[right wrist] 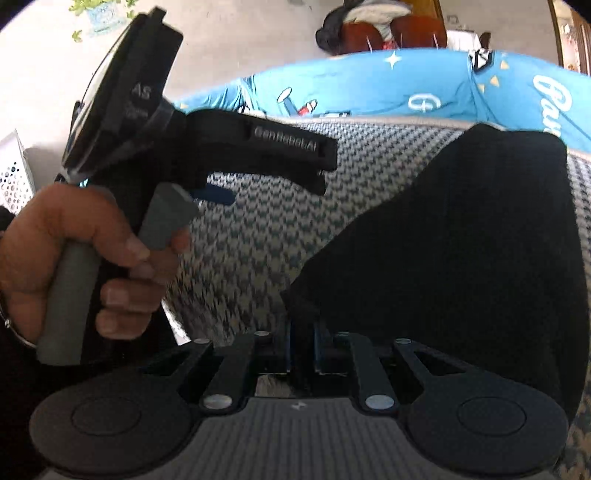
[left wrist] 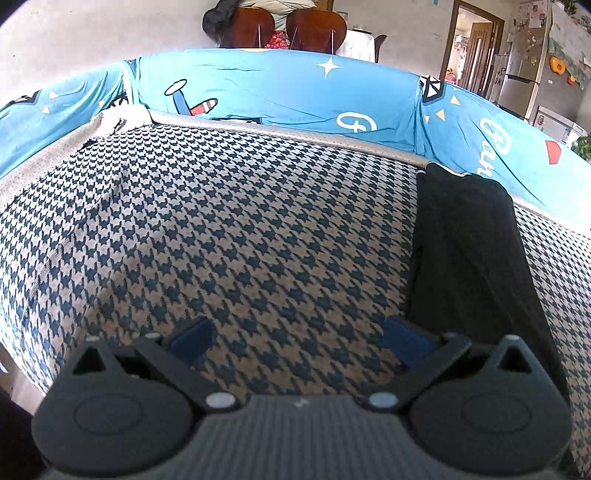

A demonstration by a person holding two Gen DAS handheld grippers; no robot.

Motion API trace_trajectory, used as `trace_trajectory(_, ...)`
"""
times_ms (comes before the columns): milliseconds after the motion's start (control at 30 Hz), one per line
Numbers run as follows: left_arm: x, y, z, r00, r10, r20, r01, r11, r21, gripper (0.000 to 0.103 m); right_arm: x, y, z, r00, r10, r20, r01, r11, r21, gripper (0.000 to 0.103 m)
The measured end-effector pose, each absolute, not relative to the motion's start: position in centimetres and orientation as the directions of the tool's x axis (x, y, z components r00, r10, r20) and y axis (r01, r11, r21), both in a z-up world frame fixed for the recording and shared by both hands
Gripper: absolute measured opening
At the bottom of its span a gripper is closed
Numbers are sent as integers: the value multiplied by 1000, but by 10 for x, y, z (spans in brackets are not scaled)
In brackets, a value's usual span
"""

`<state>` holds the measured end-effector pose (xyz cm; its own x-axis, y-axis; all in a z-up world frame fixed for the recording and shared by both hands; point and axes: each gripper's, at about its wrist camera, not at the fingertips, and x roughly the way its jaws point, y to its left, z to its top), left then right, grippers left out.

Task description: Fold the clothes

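A black garment (left wrist: 469,240) lies on the right part of a houndstooth-covered seat (left wrist: 240,221), running from the backrest towards me. In the right wrist view the black garment (right wrist: 461,240) fills the right half, and one corner of it rises between the blue pads of my right gripper (right wrist: 303,343), which is shut on that corner. My left gripper (left wrist: 299,338) hangs over the bare seat just left of the garment, open, with nothing between its blue fingers (left wrist: 192,339). A hand (right wrist: 74,240) holds its grey handle (right wrist: 66,295) at the left of the right wrist view.
A bright blue cartoon-print cover (left wrist: 277,92) wraps the backrest and side cushions around the seat. Brown chairs (left wrist: 317,29) stand behind it, and a doorway (left wrist: 472,55) and a fridge (left wrist: 521,77) are at the far right. A white perforated item (right wrist: 14,173) is at the left edge.
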<state>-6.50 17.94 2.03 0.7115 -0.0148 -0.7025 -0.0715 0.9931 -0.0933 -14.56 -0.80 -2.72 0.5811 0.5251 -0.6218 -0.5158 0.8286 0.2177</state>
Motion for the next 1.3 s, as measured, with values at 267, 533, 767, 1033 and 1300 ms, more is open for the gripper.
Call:
trace_trajectory(267, -66, 172, 18, 712, -17, -702, -45, 997, -70, 103, -152, -8, -19, 525, 588, -616, -551, 786, 281, 22)
trace_trajectory(533, -65, 163, 11, 694, -22, -719, -10, 999, -41, 103, -168, -39, -4, 628, 519, -580, -443, 851, 282, 29)
trace_trajectory(767, -66, 150, 4, 681, -40, -731, 44, 999, -14, 103, -175, -80, 1, 710, 395, -583, -286, 918, 274, 34)
trace_trajectory(1033, -69, 137, 0, 680, -62, -731, 97, 995, 6, 103, -186, -117, 2, 752, 241, -614, -91, 960, 265, 36)
trace_trajectory(1300, -78, 121, 0, 689, -117, -716, 186, 982, 19, 103, -180, -134, -8, 744, 122, -657, 47, 971, 234, 38)
